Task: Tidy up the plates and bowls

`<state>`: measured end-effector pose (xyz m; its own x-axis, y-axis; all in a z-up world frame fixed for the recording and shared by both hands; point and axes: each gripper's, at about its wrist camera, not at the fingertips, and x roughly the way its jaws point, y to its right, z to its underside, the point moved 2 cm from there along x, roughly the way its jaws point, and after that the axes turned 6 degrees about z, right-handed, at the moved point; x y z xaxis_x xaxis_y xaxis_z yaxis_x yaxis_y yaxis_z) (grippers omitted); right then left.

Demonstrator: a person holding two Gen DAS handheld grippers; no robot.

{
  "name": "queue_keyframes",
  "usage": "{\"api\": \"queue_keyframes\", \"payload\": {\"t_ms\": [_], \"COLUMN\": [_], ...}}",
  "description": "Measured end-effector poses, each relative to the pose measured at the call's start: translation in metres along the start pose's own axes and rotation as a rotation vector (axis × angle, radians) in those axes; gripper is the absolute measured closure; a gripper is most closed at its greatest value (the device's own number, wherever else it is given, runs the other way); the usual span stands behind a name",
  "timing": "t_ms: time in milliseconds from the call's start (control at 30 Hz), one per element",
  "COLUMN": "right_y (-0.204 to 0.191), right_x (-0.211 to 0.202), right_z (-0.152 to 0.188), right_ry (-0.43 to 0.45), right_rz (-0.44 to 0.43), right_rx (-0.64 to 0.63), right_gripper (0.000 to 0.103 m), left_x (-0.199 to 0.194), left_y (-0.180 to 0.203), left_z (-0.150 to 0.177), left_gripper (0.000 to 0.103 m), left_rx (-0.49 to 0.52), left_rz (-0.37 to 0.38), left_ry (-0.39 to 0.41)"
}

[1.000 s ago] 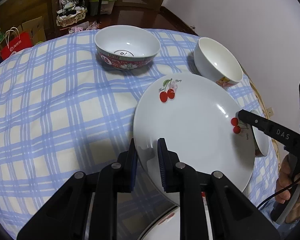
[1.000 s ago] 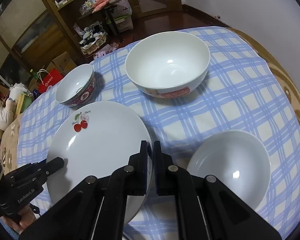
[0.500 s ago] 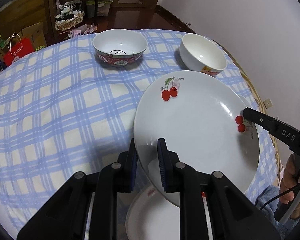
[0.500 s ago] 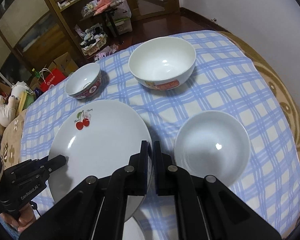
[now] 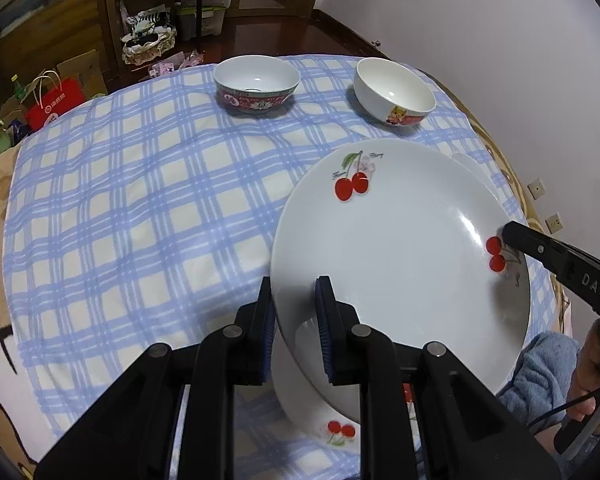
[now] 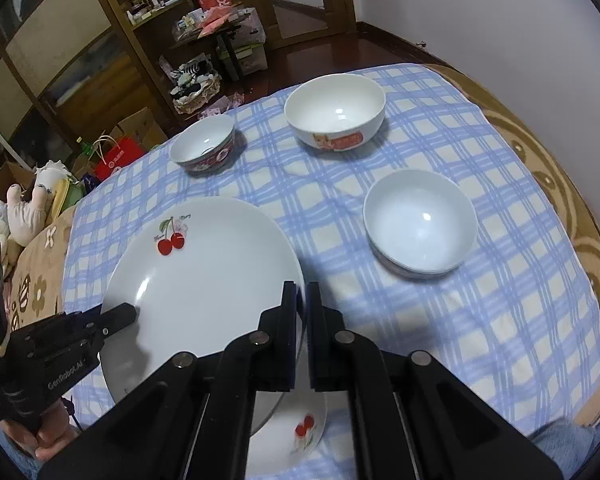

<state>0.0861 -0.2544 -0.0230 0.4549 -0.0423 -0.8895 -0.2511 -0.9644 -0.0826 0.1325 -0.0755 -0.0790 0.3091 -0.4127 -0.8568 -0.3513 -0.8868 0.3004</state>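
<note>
Large cherry plate (image 5: 400, 264) pinched at opposite rims by left gripper (image 5: 294, 312) and right gripper (image 6: 301, 312), hovering directly above second cherry plate (image 6: 296, 436) on tablecloth (image 6: 420, 320).

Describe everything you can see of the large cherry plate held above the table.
The large cherry plate is round, glossy white, ceramic by its look, with two red cherry prints near its rim. It is empty and tilted, held off the checked tablecloth. The left tongs and right tongs each pinch its rim on opposite sides. A second cherry plate lies below it.
</note>
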Motion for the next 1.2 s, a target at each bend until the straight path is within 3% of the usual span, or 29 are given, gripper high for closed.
{"api": "queue_keyframes", "payload": {"t_ms": [467, 700, 933, 1200], "right_y": [-0.003, 0.005, 0.006, 0.006], "right_x": [-0.019, -0.008, 0.007, 0.019], "right_z": [0.045, 0.063, 0.075, 0.086], "right_ry": [0.002, -0.006, -0.049, -0.080], "right_rz": [0.012, -0.014, -0.036, -0.007], "right_rx": [-0.015, 0.033, 0.048, 0.047], "right_gripper": [0.097, 0.097, 0.098, 0.097], "left_x": [-0.004, 0.004, 0.018, 0.025], "left_y": [-0.002, -0.003, -0.015, -0.013], "left_z": [0.038, 0.049, 0.057, 0.065], "left_gripper": [0.084, 0.084, 0.084, 0.084], "left_rx": [-0.061, -0.051, -0.101, -0.092], "left_rz": [0.006, -0.003, 0.006, -0.006], "left_ry": [-0.003, -0.007, -0.045, -0.069]}}
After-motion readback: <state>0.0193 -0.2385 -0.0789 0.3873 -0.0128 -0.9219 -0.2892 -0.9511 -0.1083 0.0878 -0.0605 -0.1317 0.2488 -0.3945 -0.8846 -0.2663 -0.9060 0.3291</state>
